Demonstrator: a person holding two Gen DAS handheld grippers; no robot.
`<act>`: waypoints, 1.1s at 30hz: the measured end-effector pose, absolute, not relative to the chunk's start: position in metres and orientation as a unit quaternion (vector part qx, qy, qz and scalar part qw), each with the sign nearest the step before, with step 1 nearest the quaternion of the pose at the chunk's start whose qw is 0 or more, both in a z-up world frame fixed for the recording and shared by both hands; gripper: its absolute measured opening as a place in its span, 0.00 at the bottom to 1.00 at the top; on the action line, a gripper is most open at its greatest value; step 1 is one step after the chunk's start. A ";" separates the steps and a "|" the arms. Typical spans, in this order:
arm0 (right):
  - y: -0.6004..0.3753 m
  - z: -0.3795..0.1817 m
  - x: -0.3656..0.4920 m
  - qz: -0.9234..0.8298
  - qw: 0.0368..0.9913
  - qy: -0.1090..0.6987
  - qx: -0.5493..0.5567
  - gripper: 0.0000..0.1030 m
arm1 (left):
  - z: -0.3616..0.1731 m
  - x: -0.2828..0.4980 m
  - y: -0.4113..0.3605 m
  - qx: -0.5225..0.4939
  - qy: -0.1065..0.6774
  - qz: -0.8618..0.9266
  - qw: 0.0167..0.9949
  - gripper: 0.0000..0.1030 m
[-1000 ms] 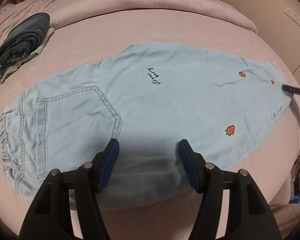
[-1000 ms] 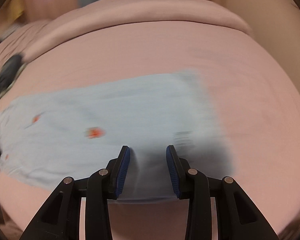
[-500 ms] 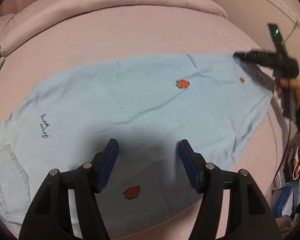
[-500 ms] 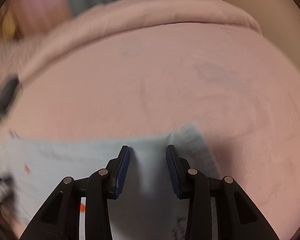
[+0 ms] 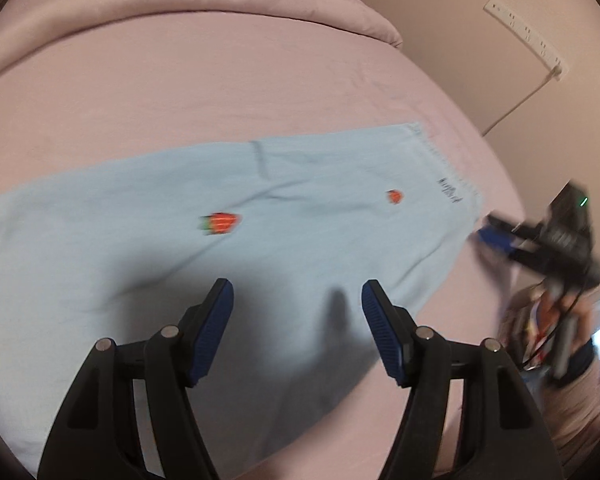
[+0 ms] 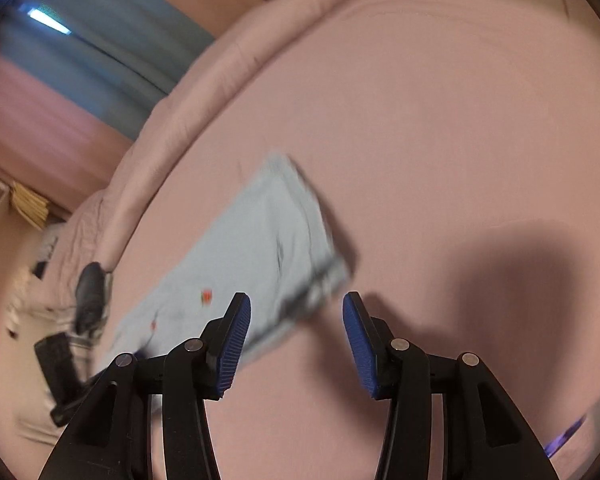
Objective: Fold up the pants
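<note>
1. Two views are inspected; left wrist first. The pants lie flat on the pink bed, long axis running left to right across the view, hem end to the right. The left gripper hovers over the near edge of the cloth, jaws wide apart, holding nothing. The right gripper sits just beside the lower corner of the hem, blurred; whether it touches the cloth cannot be told. A strawberry patch marks the mid-leg ahead of the left gripper.

2. Right wrist. The pants lie ahead and to the left of the right gripper, long axis slanting away up-right, hem corner nearest the jaws. Jaws are wide open and empty. A dark garment rests on the bed beyond the pants.

3. Judgement: the hem lies nearer the right gripper, so the coming fold likely turns on it seizing that corner.

4. Change: half a second earlier the right jaws were narrower and straddled the hem; they have since opened and backed off. The left view has shifted toward the hem.
</note>
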State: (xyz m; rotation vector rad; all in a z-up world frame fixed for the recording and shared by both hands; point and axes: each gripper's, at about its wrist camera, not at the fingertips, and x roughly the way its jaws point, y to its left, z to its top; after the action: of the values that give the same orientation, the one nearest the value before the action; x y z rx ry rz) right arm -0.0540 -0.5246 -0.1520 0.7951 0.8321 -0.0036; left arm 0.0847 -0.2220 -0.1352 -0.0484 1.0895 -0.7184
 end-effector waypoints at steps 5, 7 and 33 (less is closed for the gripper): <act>-0.523 -0.157 -0.016 -0.004 0.843 0.358 0.402 0.47 | -0.148 0.090 -0.232 -0.050 0.529 -0.326 0.782 0.65; -0.521 -0.157 -0.004 -0.021 0.846 0.351 0.401 0.27 | -0.147 0.092 -0.229 -0.070 0.532 -0.329 0.777 0.65; -0.185 -0.115 -0.014 0.131 0.935 0.280 -0.176 0.07 | -0.162 0.109 -0.144 -0.400 0.524 -0.346 0.667 0.17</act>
State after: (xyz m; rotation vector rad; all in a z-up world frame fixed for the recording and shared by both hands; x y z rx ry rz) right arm -0.0136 -0.1849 -0.1152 -0.3590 0.5728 0.2672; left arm 0.1095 -0.1443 -0.1620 -0.9016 1.1831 -0.7808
